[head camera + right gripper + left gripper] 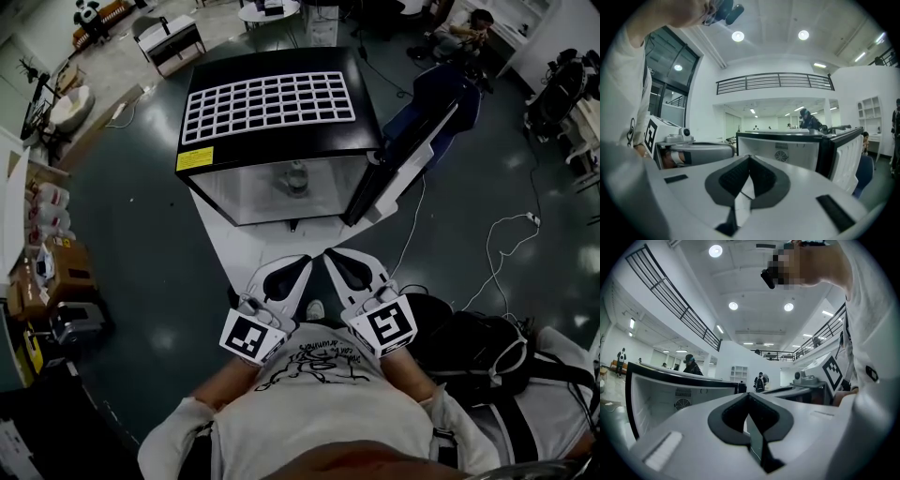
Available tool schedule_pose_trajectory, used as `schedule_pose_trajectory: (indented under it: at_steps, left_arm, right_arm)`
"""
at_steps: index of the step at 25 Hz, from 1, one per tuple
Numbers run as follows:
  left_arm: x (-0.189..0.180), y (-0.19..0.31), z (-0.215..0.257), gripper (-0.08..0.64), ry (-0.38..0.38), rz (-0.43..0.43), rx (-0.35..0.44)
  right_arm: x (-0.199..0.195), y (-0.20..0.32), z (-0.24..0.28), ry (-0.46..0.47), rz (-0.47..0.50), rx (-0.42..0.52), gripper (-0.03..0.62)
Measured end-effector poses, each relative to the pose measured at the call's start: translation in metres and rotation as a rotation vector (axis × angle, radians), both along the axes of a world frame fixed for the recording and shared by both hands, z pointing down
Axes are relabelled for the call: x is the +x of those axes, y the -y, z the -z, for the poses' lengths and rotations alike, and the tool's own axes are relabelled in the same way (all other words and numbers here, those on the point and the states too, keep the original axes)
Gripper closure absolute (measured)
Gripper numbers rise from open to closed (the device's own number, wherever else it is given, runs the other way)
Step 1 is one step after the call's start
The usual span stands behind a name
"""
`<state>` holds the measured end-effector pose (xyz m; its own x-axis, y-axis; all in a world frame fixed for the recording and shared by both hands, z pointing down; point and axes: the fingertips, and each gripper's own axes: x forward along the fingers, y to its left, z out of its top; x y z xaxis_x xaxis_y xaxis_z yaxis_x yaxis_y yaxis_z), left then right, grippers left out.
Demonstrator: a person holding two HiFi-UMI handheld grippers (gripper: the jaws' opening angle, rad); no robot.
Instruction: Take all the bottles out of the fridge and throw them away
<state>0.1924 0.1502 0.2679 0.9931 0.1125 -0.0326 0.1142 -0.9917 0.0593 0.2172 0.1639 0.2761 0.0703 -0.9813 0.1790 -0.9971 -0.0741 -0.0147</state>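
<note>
While the jaws of the left gripper (749, 399) and the right gripper (748, 161) are both clenched tight with nothing between them, a person in a white printed T-shirt (319, 394) holds the two tools side by side close to the chest. Their tips angle toward each other and point at a small black fridge (272, 141). Each gripper carries its marker cube at the rear, near the hands. The fridge stands on a white surface (234, 246) near the tips, its door (417, 141) swung wide to the person's right. Inside the pale cabinet a single bottle (297, 176) stands upright near the middle, well apart from either gripper. A white grid pattern covers the fridge's top. On the dark floor to the right lie a black backpack (473, 352) and a white cable (502, 246). Farther back, a seated person (466, 33) is visible.
</note>
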Motion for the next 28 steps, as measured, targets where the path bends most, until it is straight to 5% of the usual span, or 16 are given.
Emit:
schedule_pose_trajectory:
  at_steps: [16, 28]
  left_arm:
    - [-0.022, 0.071, -0.003, 0.551, 0.023, 0.007, 0.010]
    - [0.002, 0.099, -0.026, 0.551, 0.059, 0.052, 0.008]
  right_arm:
    - [-0.024, 0.063, -0.004, -0.002, -0.032, 0.022, 0.581]
    - [0.001, 0.083, -0.036, -0.001, -0.027, 0.013, 0.580]
